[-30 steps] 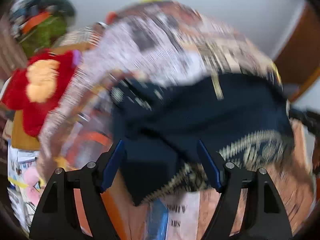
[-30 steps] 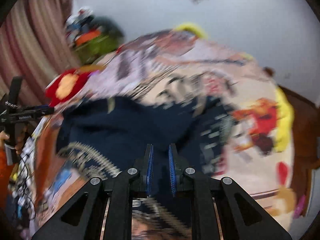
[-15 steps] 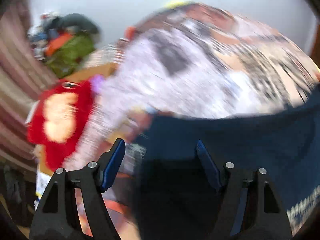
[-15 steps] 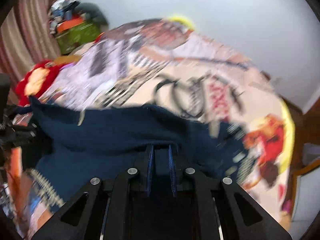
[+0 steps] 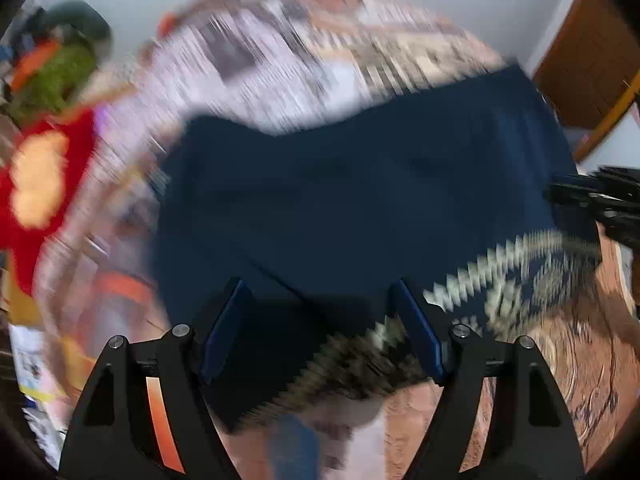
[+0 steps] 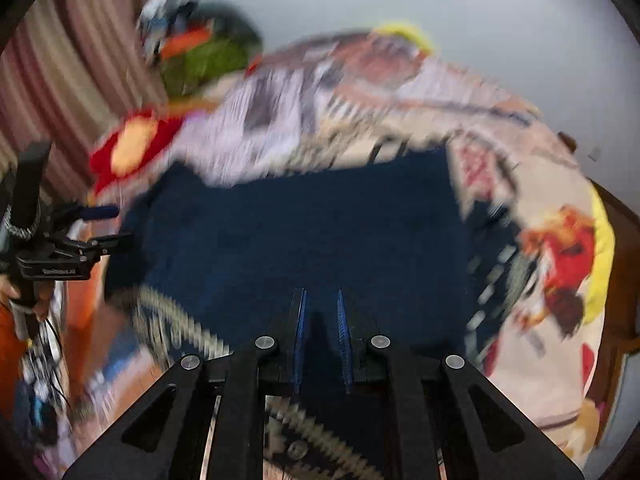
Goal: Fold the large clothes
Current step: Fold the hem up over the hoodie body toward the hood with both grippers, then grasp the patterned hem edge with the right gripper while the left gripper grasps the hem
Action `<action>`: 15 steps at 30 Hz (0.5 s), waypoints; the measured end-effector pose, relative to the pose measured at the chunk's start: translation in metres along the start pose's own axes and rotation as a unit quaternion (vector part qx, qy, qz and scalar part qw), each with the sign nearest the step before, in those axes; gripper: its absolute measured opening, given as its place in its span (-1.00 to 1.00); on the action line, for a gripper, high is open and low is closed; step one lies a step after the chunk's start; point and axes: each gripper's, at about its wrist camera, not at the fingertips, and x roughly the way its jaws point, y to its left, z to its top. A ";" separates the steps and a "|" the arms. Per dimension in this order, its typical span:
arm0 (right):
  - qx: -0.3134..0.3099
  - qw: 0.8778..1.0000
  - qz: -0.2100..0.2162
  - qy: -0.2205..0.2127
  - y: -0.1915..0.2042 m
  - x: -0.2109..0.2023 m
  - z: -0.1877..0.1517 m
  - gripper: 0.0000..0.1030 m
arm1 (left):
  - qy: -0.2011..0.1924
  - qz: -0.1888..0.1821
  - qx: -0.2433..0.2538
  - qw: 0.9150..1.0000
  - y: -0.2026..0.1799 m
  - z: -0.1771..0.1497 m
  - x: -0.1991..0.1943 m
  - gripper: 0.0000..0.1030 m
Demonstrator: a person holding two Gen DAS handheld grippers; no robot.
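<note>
A large navy garment point(image 5: 360, 184) with a cream zigzag band point(image 5: 500, 264) lies spread on the patterned bed cover point(image 5: 280, 60). My left gripper point(image 5: 316, 284) hangs over its near left part with the jaws wide apart. Dark cloth lies between the fingers, but the pads do not visibly press on it. In the right wrist view the garment point(image 6: 300, 232) fills the middle, and my right gripper point(image 6: 321, 293) is shut on a fold of its near edge. The left gripper point(image 6: 104, 226) shows at the garment's left edge there. The frames are blurred.
A red and yellow plush cushion point(image 5: 36, 184) lies at the bed's left side, with a green bag point(image 6: 208, 60) and clutter behind it. Striped curtains point(image 6: 60, 80) hang on the left. Brown wooden furniture point(image 5: 592, 60) stands to the right of the bed.
Half a second ago the garment's far edge stood raised in front of both cameras. Now it has dropped and lies spread over the bed, and both grippers have come down.
</note>
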 end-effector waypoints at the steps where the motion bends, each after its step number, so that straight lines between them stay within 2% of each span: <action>1: -0.019 0.999 -0.018 0.019 0.009 0.011 -0.009 -0.79 | 0.007 0.007 -0.002 1.000 -0.003 -0.005 0.009 0.49; 4: -0.077 0.989 -0.107 0.070 0.029 0.045 -0.035 -0.79 | 0.009 0.036 -0.010 0.999 -0.006 -0.013 0.029 0.52; 6: -0.114 0.980 -0.152 0.054 0.041 0.050 -0.046 -0.67 | 0.005 0.060 0.002 0.998 -0.010 -0.014 0.035 0.52; 7: -0.136 0.973 -0.183 0.043 0.048 0.051 -0.051 -0.22 | 0.001 0.075 0.020 0.997 -0.014 -0.014 0.036 0.52; 8: -0.156 0.959 -0.235 0.029 0.054 0.050 -0.054 0.55 | -0.002 0.089 0.035 0.995 -0.017 -0.015 0.035 0.53; 9: -0.169 0.940 -0.296 0.011 0.057 0.049 -0.057 0.90 | -0.005 0.101 0.045 0.994 -0.017 -0.017 0.032 0.53; 10: -0.176 0.927 -0.330 -0.005 0.056 0.047 -0.059 1.00 | -0.008 0.112 0.051 0.992 -0.017 -0.019 0.032 0.52; 12: -0.152 0.944 -0.292 0.015 0.039 0.044 -0.059 1.00 | -0.013 0.125 0.053 0.991 -0.011 -0.027 0.027 0.52; 14: -0.097 0.963 -0.248 0.030 0.016 0.038 -0.058 1.00 | -0.016 0.137 0.047 0.989 -0.004 -0.034 0.017 0.52; 15: -0.080 0.968 -0.234 0.034 0.009 0.035 -0.058 1.00 | -0.018 0.136 0.044 0.990 0.000 -0.037 0.013 0.52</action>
